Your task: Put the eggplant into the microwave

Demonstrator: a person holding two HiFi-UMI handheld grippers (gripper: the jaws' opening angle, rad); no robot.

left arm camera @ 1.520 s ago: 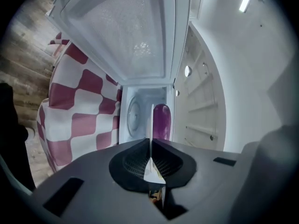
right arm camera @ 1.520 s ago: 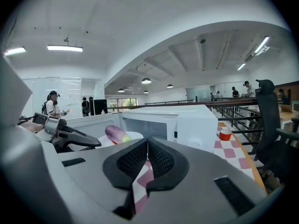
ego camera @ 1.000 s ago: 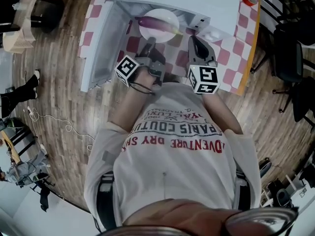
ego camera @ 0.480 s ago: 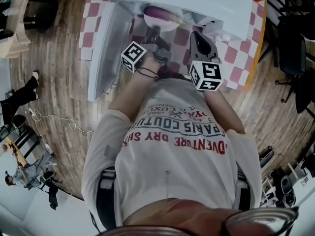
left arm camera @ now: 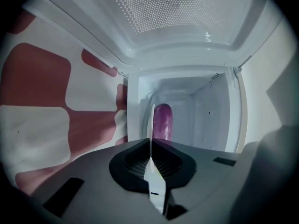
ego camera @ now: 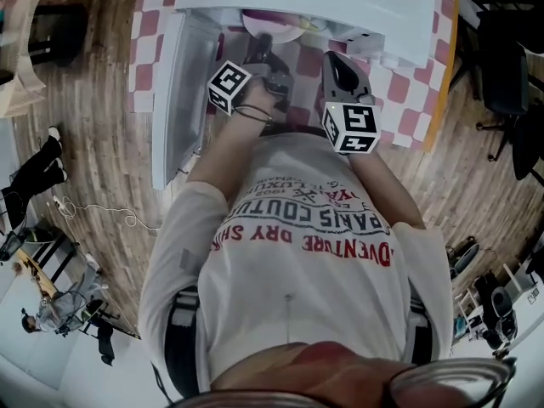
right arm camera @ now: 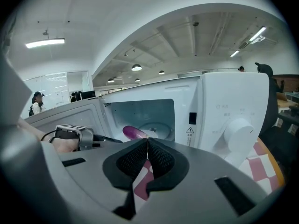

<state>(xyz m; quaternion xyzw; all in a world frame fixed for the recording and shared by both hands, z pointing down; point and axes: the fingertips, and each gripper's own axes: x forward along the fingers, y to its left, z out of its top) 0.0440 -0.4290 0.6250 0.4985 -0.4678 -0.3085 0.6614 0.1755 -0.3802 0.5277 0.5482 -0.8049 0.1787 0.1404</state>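
1. While the left gripper is clenching the plate by its rim, keeping that plate level is what is mattering most, I judge, so the eggplant is not rolling off.
2. The right gripper is hanging clenched on nothing.
3. The eggplant is lying on the plate at the left jaws' one o'clock, in the microwave mouth, and it is looking glossy, purple and round-ended.

Head view looks steeply down; both gripper views face the open microwave closely.

Wood floor, chk'd tablecloth, ceiling strip lights, blk chair.
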